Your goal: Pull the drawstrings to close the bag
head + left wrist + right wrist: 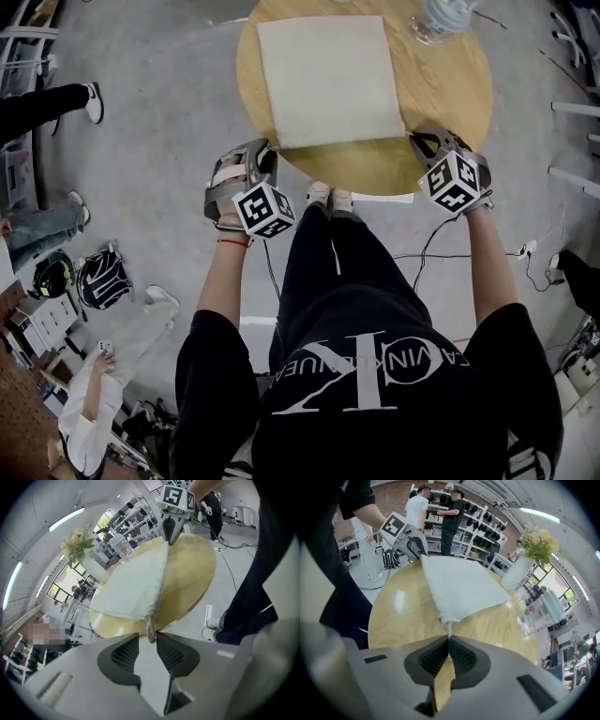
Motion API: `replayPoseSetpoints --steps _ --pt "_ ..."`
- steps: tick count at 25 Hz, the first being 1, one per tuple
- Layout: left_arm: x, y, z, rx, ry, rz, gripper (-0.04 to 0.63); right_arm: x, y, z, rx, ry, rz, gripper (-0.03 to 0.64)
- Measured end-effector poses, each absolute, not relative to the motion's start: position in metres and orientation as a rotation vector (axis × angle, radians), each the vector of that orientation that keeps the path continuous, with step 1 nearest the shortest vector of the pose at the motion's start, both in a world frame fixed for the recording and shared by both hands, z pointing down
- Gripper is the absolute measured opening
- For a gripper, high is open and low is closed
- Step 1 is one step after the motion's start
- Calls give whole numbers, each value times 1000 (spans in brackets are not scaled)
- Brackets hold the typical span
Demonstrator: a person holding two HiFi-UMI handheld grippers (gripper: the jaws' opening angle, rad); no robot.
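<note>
The bag (328, 80) lies flat at the tabletop's (450, 103) near edge. The left gripper (149, 641) is part open, with the left cord (150, 631) loose between its jaws. The right gripper (449, 644) is clamped on the right cord (449, 630).

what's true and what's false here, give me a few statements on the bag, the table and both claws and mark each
1. The white drawstring bag lies flat on the wooden table. True.
2. The right claw is open and empty. False: it is shut on the right drawstring.
3. The left claw has its jaws apart, with the left drawstring hanging between them. True.
4. The table is square. False: it is round.
5. Both claws are at the bag's far edge. False: they are at its near corners.
</note>
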State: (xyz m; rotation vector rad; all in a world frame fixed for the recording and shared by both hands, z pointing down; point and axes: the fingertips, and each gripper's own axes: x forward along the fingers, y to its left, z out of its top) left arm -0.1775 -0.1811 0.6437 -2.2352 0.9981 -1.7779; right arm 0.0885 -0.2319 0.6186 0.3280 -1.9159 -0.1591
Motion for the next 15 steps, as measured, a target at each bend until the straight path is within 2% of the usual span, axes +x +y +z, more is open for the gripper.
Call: replayPoseSetpoints --steps 6,7,9,15 --pt "-173 -179 645 -2179 1255 -1775 103 93 -233 618 344 -1918 -148 21" --pt "-175 -177 646 -2198 1294 -1768 90 91 -232 618 346 -1918 -148 21" --pt "-174 -174 649 -2273 1344 -1741 25 89 -232 618 351 -1920 -151 21" --pt "-184 -174 636 -2427 1498 -1624 21 90 -237 606 412 -1943 -178 21"
